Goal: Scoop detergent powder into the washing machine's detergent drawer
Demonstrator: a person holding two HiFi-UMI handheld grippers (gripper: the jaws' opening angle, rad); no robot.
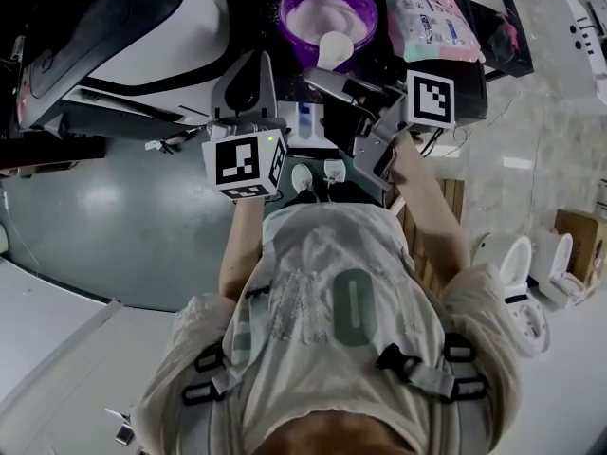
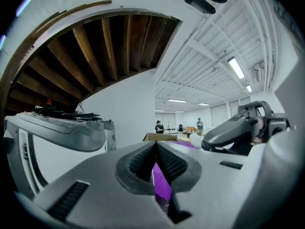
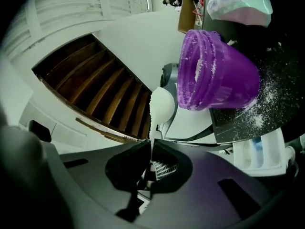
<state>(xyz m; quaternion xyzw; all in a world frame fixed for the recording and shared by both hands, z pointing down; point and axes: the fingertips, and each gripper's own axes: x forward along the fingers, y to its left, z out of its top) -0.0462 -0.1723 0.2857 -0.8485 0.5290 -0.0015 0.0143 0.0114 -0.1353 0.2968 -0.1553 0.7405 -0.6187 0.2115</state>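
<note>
A purple bowl (image 1: 327,8) of white detergent powder stands on the washing machine's black top (image 1: 474,83). My right gripper (image 1: 334,79) is shut on the handle of a white scoop (image 1: 334,47), whose cup hangs at the bowl's near rim. The right gripper view shows the scoop (image 3: 162,104) beside the bowl's mouth (image 3: 214,70), above my right gripper (image 3: 150,151). The open detergent drawer (image 1: 308,121) lies just below, between both grippers. My left gripper (image 1: 248,64) is left of the bowl and apart from it. In its own view my left gripper (image 2: 156,144) has its tips together, with purple showing through the slit.
A pink and blue soft pack (image 1: 432,25) lies right of the bowl. Spilled powder (image 3: 267,104) dusts the black top. A white and black appliance (image 1: 123,36) fills the left. White fixtures (image 1: 517,273) and a cardboard box (image 1: 580,230) stand at the right on the floor.
</note>
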